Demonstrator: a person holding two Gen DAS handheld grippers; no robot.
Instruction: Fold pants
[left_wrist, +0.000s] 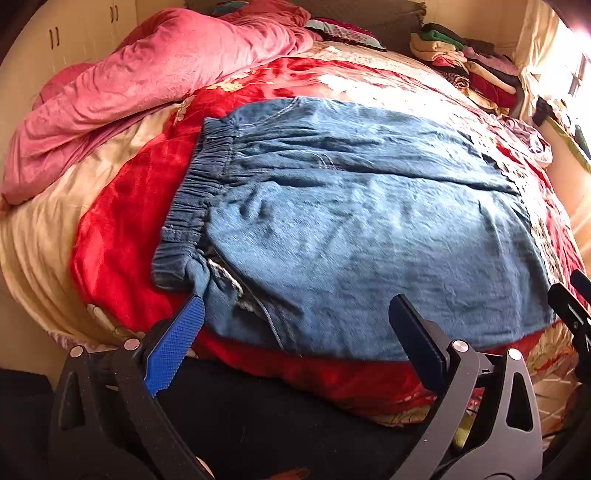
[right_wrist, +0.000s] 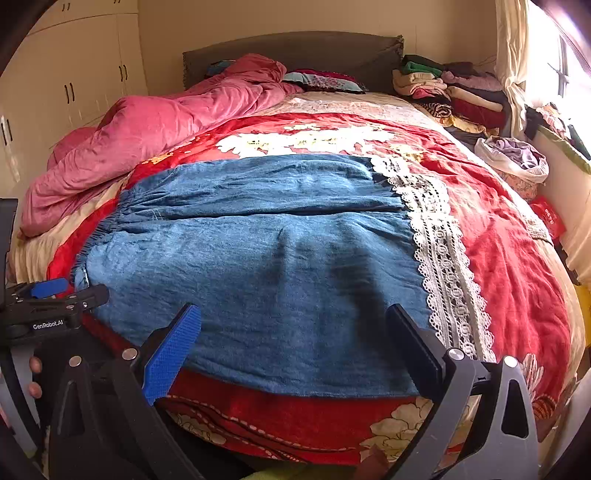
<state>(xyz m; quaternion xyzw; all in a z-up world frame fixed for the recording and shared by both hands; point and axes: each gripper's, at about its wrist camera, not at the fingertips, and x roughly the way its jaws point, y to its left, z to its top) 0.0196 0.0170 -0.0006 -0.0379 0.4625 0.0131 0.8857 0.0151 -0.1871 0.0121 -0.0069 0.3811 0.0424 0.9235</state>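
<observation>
Denim pants (right_wrist: 258, 266): one
Red floral blanket (right_wrist: 517, 266): one
Pink quilt (right_wrist: 155, 140): one
Clothes pile (right_wrist: 454, 96): one, items uncountable
Grippers: two, left gripper (left_wrist: 297, 315), right gripper (right_wrist: 293, 325)

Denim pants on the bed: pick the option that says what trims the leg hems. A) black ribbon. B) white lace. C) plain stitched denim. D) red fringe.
B: in the right wrist view the denim pants end at the right in a band of white lace, lying flat on the red floral blanket.
</observation>
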